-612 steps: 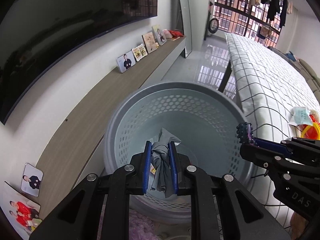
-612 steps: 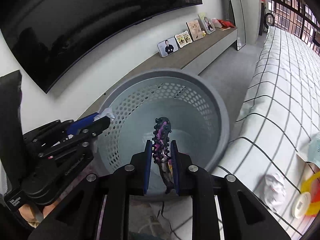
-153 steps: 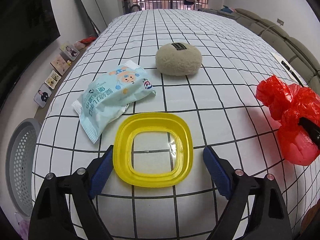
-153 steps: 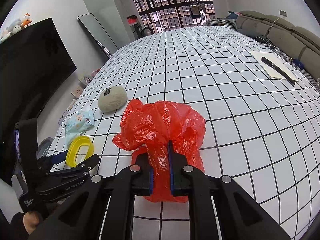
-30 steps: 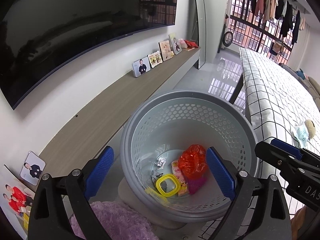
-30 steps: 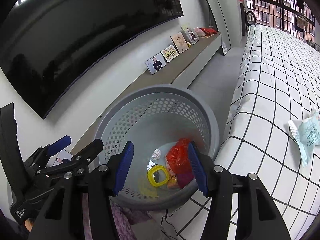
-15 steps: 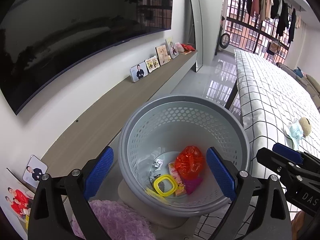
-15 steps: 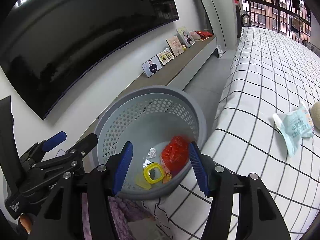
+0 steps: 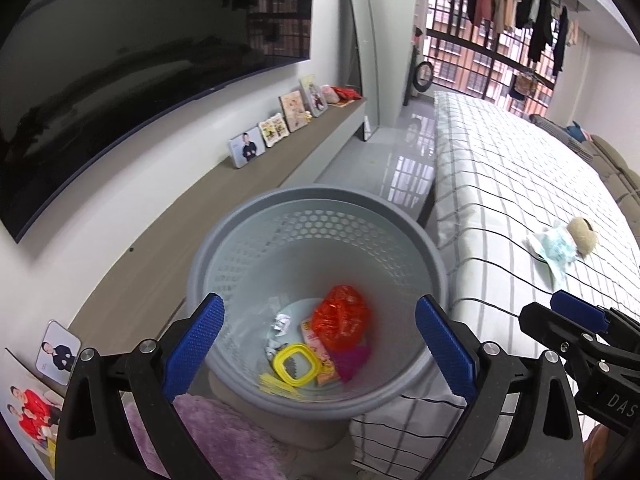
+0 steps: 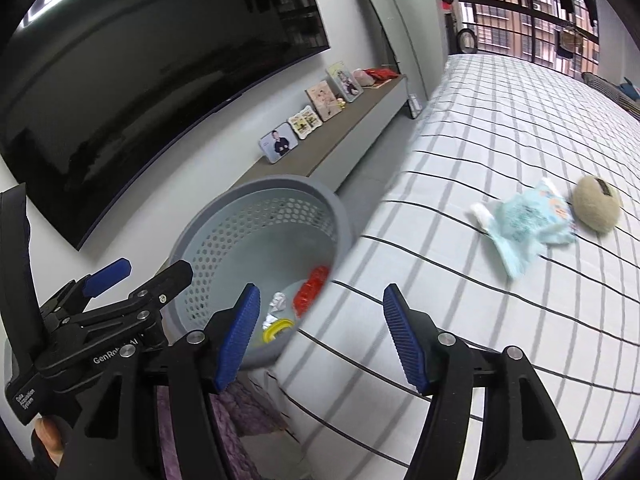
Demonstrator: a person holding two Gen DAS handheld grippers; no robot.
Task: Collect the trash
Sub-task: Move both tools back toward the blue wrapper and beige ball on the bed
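A grey perforated basket stands on the floor beside the bed and holds a red plastic bag, a yellow ring, a crumpled white scrap and other trash. My left gripper is open and empty above the basket. My right gripper is open and empty over the bed's edge, between the basket and a light blue packet. The packet lies on the checked bedspread next to a beige round pouch.
A low wooden shelf with photo frames runs along the wall under a large dark TV. A purple fluffy mat lies by the basket. A mirror leans at the far end. The bed fills the right side.
Both grippers have pulled back from the basket. The right gripper has swung right toward the bed, so the blue packet and the beige pouch now show larger. Both stay open.
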